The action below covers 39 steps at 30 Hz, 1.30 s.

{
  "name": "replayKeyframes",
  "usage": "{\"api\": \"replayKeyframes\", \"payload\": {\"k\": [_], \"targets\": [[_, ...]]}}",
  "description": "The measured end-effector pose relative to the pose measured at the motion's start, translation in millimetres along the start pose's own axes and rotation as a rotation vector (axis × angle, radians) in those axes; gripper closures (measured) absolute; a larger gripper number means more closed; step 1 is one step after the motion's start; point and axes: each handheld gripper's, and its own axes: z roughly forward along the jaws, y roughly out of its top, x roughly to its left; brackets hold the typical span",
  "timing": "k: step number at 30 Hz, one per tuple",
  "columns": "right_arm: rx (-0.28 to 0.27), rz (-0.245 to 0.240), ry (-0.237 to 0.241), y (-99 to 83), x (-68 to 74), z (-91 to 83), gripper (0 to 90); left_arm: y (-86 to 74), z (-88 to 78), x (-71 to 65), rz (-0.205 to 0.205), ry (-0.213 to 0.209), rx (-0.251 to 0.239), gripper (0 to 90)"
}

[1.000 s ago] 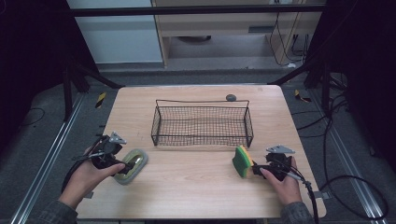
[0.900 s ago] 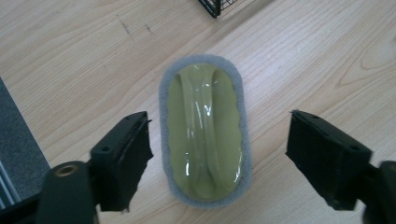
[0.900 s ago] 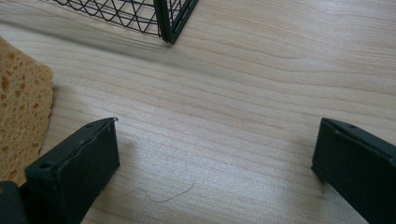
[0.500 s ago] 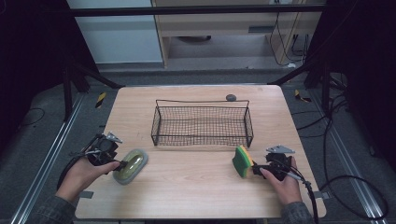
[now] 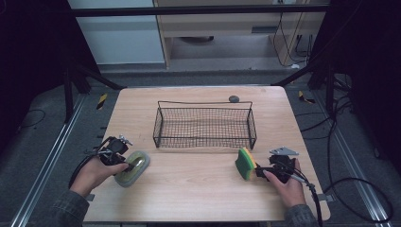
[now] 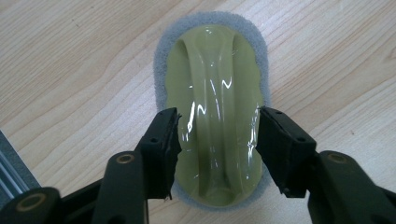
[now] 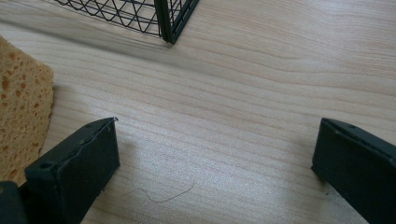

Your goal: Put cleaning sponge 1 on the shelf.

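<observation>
Left gripper (image 6: 215, 135): jaws parted just wider than the pale green plastic scrubber with a raised handle ridge and grey felt pad (image 6: 212, 112), one jaw on each side of it. Whether they touch the plastic I cannot tell; it does not look clamped. The straddle suggests readiness to pinch.
Scrubber position: flat on the light wooden table (image 5: 198, 189), near its left front, lengthwise between the jaws.
Centre: empty black wire mesh basket (image 5: 204, 126), likely the destination.
Right of basket: yellow and green sponge (image 5: 246, 163), standing on edge just beside the right gripper (image 7: 215, 154).
Right gripper: jaws spread wide, holding nothing, bare wood between them.
</observation>
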Motion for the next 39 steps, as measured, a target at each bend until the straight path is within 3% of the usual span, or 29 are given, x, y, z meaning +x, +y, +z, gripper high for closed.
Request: {"api": "replayKeyframes", "payload": {"k": [8,13,21,28,39], "targets": [[0.000,0.000,0.000,0.0,0.0,0.0,0.7,3.3,7.7,5.1,-0.014,-0.032,0.041,53.9],[0.000,0.000,0.000,0.0,0.0,0.0,0.7,4.3,10.4,7.3,-0.027,-0.046,0.039,57.7],[0.000,0.000,0.000,0.0,0.0,0.0,0.7,7.0,13.7,7.3,-0.010,-0.041,0.066,67.6],[0.000,0.000,0.000,0.0,0.0,0.0,0.7,7.8,4.2,4.5,0.039,-0.034,0.053,70.2],[0.000,-0.002,0.001,0.2,-0.2,0.1,0.7,7.1,-31.5,-8.9,0.164,-0.041,-0.012,70.3]]}}
